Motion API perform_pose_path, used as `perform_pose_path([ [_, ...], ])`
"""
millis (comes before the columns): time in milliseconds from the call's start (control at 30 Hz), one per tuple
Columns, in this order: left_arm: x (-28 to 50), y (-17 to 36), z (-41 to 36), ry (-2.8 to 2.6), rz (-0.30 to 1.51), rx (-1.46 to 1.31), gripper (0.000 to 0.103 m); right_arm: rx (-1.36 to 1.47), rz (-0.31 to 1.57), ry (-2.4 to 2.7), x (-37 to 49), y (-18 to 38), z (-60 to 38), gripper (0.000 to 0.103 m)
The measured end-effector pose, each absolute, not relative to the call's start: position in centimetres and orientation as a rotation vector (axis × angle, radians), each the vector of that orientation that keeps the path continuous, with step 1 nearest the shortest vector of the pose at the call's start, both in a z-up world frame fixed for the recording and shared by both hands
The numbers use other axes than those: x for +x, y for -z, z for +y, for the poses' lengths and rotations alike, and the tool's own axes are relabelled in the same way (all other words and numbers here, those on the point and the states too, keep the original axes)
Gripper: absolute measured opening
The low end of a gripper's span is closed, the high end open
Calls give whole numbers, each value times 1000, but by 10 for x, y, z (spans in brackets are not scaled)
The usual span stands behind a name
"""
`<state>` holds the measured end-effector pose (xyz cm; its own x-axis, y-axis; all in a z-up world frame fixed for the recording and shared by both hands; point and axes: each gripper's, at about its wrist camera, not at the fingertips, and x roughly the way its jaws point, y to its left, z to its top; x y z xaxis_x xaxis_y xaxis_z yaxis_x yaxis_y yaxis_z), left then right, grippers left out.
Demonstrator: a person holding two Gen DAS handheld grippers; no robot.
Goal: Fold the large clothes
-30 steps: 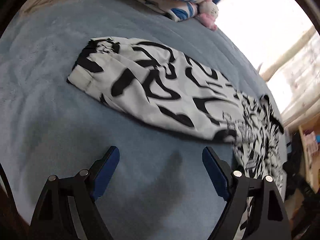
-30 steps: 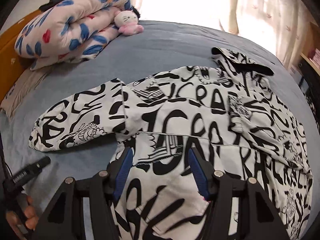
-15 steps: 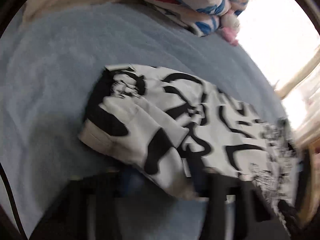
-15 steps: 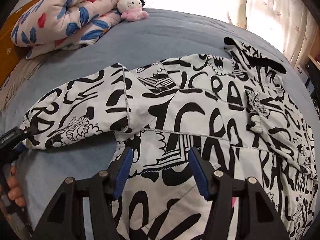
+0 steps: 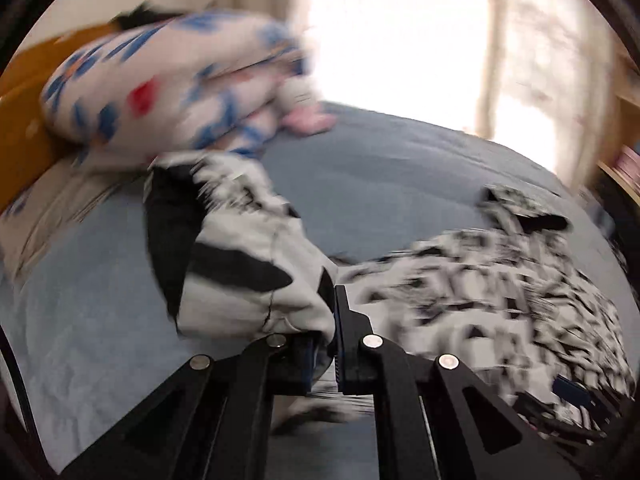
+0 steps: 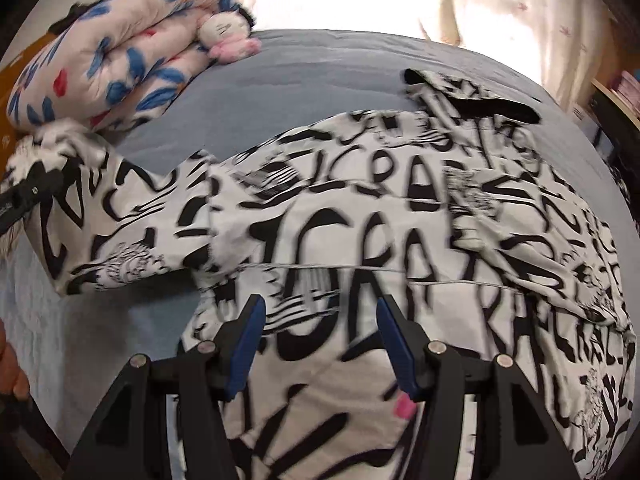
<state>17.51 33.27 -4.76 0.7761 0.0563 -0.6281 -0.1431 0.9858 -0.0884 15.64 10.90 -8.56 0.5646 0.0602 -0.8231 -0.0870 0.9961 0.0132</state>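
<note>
A white hoodie (image 6: 360, 220) with black graffiti lettering lies spread on the blue bed cover (image 6: 320, 64), hood (image 6: 472, 104) at the far right. My left gripper (image 5: 330, 320) is shut on the cuff end of its left sleeve (image 5: 248, 280), which hangs lifted off the bed and bunched. In the right wrist view the left gripper (image 6: 28, 196) shows at the left edge, holding the raised sleeve (image 6: 120, 232). My right gripper (image 6: 320, 336) stands open low over the hoodie's lower front, with nothing pinched between its blue pads (image 6: 248, 332).
A folded floral quilt (image 6: 100, 60) and a small pink plush toy (image 6: 228, 36) lie at the head of the bed. Bright curtains (image 6: 500, 0) hang behind. A shelf (image 6: 624, 92) stands at the right. A person's fingers (image 6: 12, 372) show at the lower left.
My left gripper reached the sleeve's cuff, shut on it and lifted it off the bed, rolling as it rose. The right gripper shifted a little over the hoodie's front, still open.
</note>
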Motion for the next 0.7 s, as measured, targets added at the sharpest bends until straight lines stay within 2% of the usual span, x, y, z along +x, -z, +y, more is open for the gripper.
perform_pose_path([
  [133,179,47,264,27,701,-84,6,16,952,-14,153,78,65,58],
  [267,187,80,201,121,820,-33,6,61,956,57,146,78,17,58],
  [533,184,151,137,149,994,85,7,128,999,141,132,96,-51,58],
  [633,180,160,131,151,1018,97,25,139,1006,139,129,100,-60,58],
  [700,178,158,131,182,1031,59,57,144,1005,133,129,100,-62,58],
])
